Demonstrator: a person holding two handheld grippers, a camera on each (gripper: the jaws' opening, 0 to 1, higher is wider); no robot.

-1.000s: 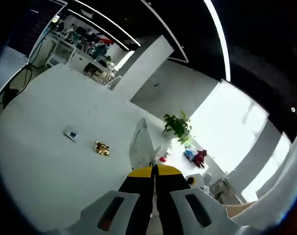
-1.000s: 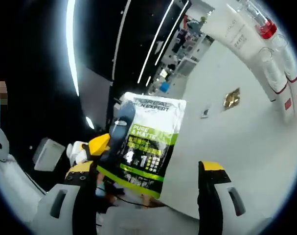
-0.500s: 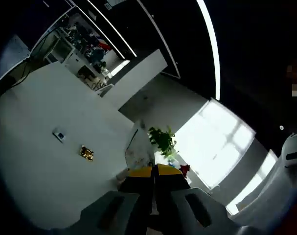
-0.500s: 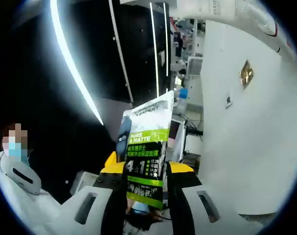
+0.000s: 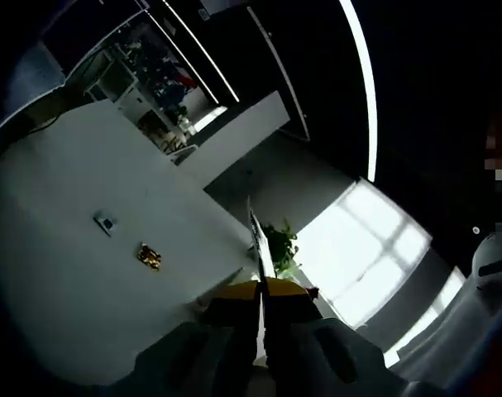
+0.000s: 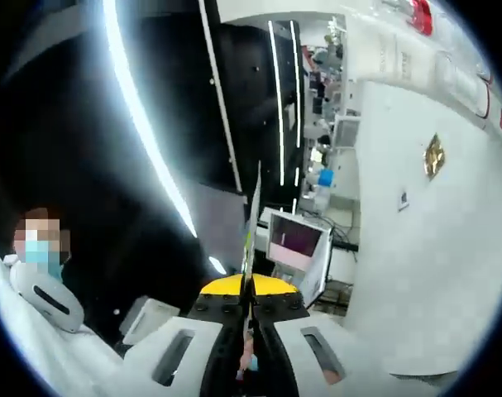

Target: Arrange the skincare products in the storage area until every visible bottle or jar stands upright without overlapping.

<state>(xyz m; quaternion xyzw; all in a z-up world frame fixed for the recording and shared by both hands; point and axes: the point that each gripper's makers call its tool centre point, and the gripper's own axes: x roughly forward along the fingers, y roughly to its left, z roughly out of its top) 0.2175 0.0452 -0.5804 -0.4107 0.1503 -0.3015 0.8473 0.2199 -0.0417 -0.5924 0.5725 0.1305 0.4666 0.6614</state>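
Note:
A flat sachet [image 5: 261, 246] stands edge-on between my left gripper's [image 5: 260, 286] yellow-tipped jaws, which are shut on it above the white table [image 5: 77, 281]. In the right gripper view the same sachet [image 6: 252, 227] shows as a thin sliver, and my right gripper [image 6: 251, 286] is shut on its lower edge. Both hold it in the air, off the table. White tubes and bottles [image 6: 399, 58] lie at the table's far end, one with a red cap [image 6: 420, 12].
A small gold item [image 5: 149, 255] and a small card [image 5: 107, 222] lie on the table; in the right gripper view the gold item [image 6: 435, 155] is near the tubes. A potted plant [image 5: 279, 242] and a monitor [image 6: 296, 240] stand beyond the table. A person is at the left.
My right gripper went from open to shut on the sachet. The sachet turned from face-on to edge-on in the right gripper view. Both cameras tilted upward.

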